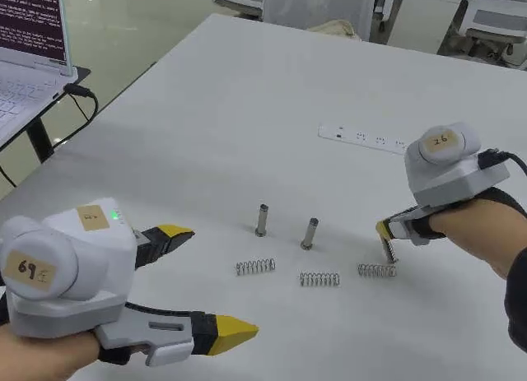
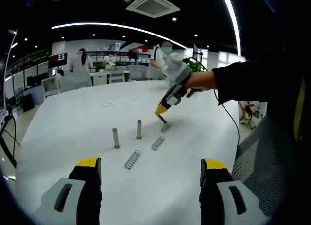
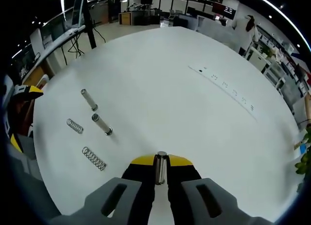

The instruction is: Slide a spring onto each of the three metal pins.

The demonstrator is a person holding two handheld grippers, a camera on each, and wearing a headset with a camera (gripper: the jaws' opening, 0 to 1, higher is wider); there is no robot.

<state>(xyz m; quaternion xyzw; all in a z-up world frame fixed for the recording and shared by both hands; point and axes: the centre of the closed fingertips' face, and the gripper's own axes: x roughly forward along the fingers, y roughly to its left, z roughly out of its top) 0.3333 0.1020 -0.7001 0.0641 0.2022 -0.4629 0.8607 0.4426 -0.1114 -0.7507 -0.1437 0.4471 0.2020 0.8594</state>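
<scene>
1. The right gripper (image 1: 385, 230) is clenched on one metal pin (image 3: 161, 170), whose lower end is at the white table (image 1: 247, 109), just beside the right spring (image 1: 377, 271).
2. The left pin (image 1: 263, 220) and the middle pin (image 1: 310, 233) stand upright and bare.
3. The left spring (image 1: 255, 267) and the middle spring (image 1: 319, 279) lie flat nearer the person.
4. The left gripper (image 1: 203, 282) has its jaws spread wide and grasps nothing.

2 pins (image 1: 262, 220) upright ctr table (image 1: 247, 109); 3 springs (image 1: 319, 278) in row before; strip (image 1: 362, 138) (pwr?) behind.
</scene>
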